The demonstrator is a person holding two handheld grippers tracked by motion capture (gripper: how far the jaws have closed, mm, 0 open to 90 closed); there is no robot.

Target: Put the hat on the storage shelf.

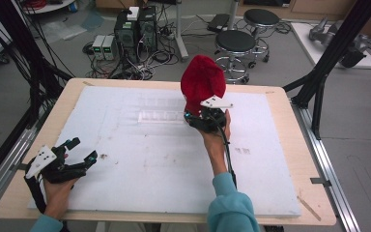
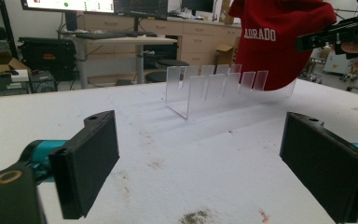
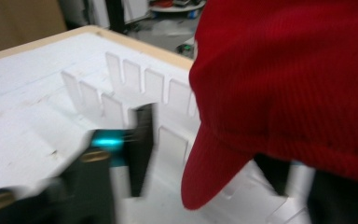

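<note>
A red cap [image 1: 203,79] with white lettering [image 2: 279,42] stands tall over the right end of a clear slotted acrylic rack [image 1: 159,116], brim [image 3: 209,182] pointing down. My right gripper [image 1: 198,113] is just below and in front of it. In the right gripper view its jaws stand apart, with a gap between the left jaw and the brim, so the right gripper [image 3: 209,154] is open around the brim. I cannot tell whether the cap rests on the rack [image 2: 209,88]. My left gripper [image 1: 83,149] lies open and empty at the near left of the board [image 2: 200,163].
A white foam board [image 1: 164,164] covers the wooden table [image 1: 290,145]. Black frame posts [image 1: 328,63] stand at the right and left edges. Stools [image 1: 235,43], computers and cables are on the floor beyond the far edge.
</note>
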